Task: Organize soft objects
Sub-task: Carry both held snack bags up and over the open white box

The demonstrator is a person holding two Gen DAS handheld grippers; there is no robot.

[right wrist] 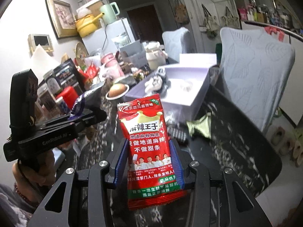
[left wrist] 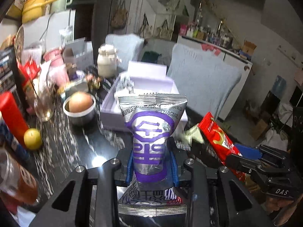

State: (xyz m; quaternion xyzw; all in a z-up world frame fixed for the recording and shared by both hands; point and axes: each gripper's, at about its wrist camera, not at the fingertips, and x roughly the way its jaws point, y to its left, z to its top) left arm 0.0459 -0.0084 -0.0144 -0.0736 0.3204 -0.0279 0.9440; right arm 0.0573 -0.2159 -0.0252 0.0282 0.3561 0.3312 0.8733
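My left gripper is shut on a silver and purple snack packet and holds it upright above the dark marble table. My right gripper is shut on a red spicy-strip packet. That red packet also shows at the right of the left wrist view. An open lilac box lies just beyond both packets, with some small wrapped items inside. It also shows in the right wrist view. A pale green packet and a dark striped packet lie on the table in front of the box.
A steel bowl holding an egg stands left of the box. A yellow fruit, a red bottle, jars and cartons crowd the table's left side. A chair with a pale blue cover stands at the table's right edge.
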